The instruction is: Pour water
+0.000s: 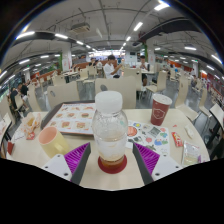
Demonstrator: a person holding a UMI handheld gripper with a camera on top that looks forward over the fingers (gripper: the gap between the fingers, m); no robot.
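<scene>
Purple pads line the inner faces of the two fingers of the gripper (pixel 111 160), and between them stands a clear plastic bottle (pixel 110 132) with a white cap (pixel 108 100). The pads lie against both sides of the lower body of the bottle with no gap that I can see, so I judge that the fingers are closed on it. The bottle is upright, and its reddish base sits low between the fingertips, over the white table (pixel 150 172).

The wall of the bottle is thin and transparent, so I expect it to be light and a little soft; a strong squeeze can dent it and push water out when the cap is off. The surface is smooth and may slip, so the hold belongs on the lower or middle body, where the pads already are. The cap looks on, and it seems that it must come off before pouring.

Beside the left finger lies a yellow and pink object (pixel 50 140) that I cannot name. Beyond the bottle, a paper with printed pictures (pixel 74 120) lies to the left, and coloured cards (pixel 150 135) lie to the right. Further right stands a red paper cup (pixel 160 108), well apart from the bottle; it is probably the target of the pouring. Far behind, people sit in a large hall under long ceiling lights (pixel 60 36).
</scene>
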